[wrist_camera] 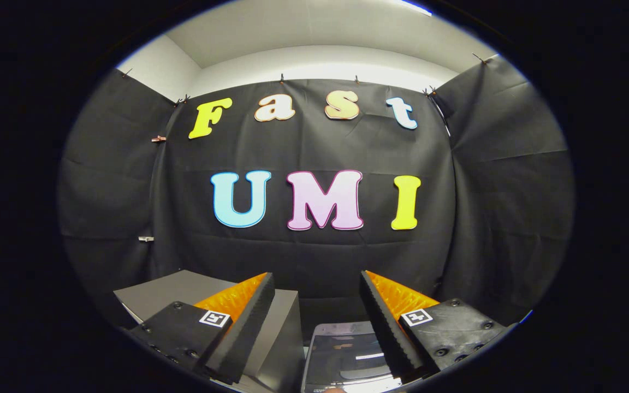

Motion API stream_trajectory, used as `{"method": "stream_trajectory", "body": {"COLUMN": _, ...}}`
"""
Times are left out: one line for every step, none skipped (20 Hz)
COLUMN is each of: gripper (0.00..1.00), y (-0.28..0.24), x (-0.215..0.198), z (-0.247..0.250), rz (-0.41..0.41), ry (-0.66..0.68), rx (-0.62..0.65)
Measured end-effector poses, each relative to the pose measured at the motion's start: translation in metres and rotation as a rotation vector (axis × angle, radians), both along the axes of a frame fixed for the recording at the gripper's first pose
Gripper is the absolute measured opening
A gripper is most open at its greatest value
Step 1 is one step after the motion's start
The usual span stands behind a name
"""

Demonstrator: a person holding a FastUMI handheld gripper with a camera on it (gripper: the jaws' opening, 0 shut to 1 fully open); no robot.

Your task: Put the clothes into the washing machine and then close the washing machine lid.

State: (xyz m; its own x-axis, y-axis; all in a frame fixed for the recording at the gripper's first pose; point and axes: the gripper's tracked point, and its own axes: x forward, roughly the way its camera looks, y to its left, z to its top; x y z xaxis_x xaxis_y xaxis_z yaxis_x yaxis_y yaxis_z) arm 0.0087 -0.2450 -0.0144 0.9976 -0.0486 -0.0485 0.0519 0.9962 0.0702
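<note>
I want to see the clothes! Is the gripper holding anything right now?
No, nothing is held. The gripper is open, its fingers apart above the washing machine.

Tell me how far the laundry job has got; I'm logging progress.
Nothing looks done. The gripper is open, holding nothing, pointed at the booth wall. Below the fingers are a grey box and a glossy lid-like panel, possibly the washing machine. Loading clothes and closing the lid remain.

Small washing machine (347,355) low between the spread fingers and just beyond them — grey rim, dark glossy lid reflecting light, lying flat and shut. Clothes hidden.
</note>
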Motion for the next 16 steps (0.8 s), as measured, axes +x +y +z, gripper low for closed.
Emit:
{"method": "stream_trajectory", "body": {"gripper": 0.98, "y": 0.002, "x": 0.0, "z": 0.001, "rz": 0.002, "ry": -0.001, "rx": -0.001}}
{"method": "stream_trajectory", "body": {"gripper": 0.98, "y": 0.002, "x": 0.001, "z": 0.001, "rz": 0.002, "ry": -0.002, "rx": -0.005}}
{"method": "stream_trajectory", "body": {"gripper": 0.98, "y": 0.002, "x": 0.0, "z": 0.002, "rz": 0.002, "ry": -0.002, "rx": -0.009}}
{"method": "stream_trajectory", "body": {"gripper": 0.98, "y": 0.004, "x": 0.001, "z": 0.002, "rz": 0.005, "ry": -0.001, "rx": -0.013}}
{"method": "stream_trajectory", "body": {"gripper": 0.98, "y": 0.005, "x": 0.0, "z": 0.002, "rz": 0.005, "ry": -0.002, "rx": -0.017}}
{"method": "stream_trajectory", "body": {"gripper": 0.98, "y": 0.006, "x": 0.0, "z": 0.003, "rz": 0.006, "ry": -0.003, "rx": -0.019}}
{"method": "stream_trajectory", "body": {"gripper": 0.98, "y": 0.007, "x": -0.001, "z": 0.002, "rz": 0.006, "ry": -0.003, "rx": -0.02}}
{"method": "stream_trajectory", "body": {"gripper": 0.98, "y": 0.007, "x": 0.001, "z": 0.002, "rz": 0.005, "ry": -0.001, "rx": -0.02}}
{"method": "stream_trajectory", "body": {"gripper": 0.98, "y": 0.007, "x": -0.001, "z": 0.0, "rz": 0.005, "ry": 0.004, "rx": -0.016}}
{"method": "stream_trajectory", "body": {"gripper": 0.98, "y": 0.007, "x": -0.002, "z": -0.002, "rz": 0.003, "ry": 0.011, "rx": -0.015}}
{"method": "stream_trajectory", "body": {"gripper": 0.98, "y": 0.007, "x": -0.002, "z": -0.002, "rz": 0.004, "ry": 0.015, "rx": -0.015}}
{"method": "stream_trajectory", "body": {"gripper": 0.98, "y": 0.009, "x": -0.002, "z": -0.003, "rz": 0.005, "ry": 0.019, "rx": -0.017}}
{"method": "stream_trajectory", "body": {"gripper": 0.98, "y": 0.009, "x": -0.003, "z": -0.005, "rz": 0.007, "ry": 0.023, "rx": -0.021}}
{"method": "stream_trajectory", "body": {"gripper": 0.98, "y": 0.01, "x": -0.001, "z": -0.005, "rz": 0.008, "ry": 0.027, "rx": -0.024}}
{"method": "stream_trajectory", "body": {"gripper": 0.98, "y": 0.012, "x": -0.002, "z": -0.005, "rz": 0.011, "ry": 0.028, "rx": -0.026}}
{"method": "stream_trajectory", "body": {"gripper": 0.98, "y": 0.013, "x": -0.002, "z": -0.002, "rz": 0.012, "ry": 0.026, "rx": -0.029}}
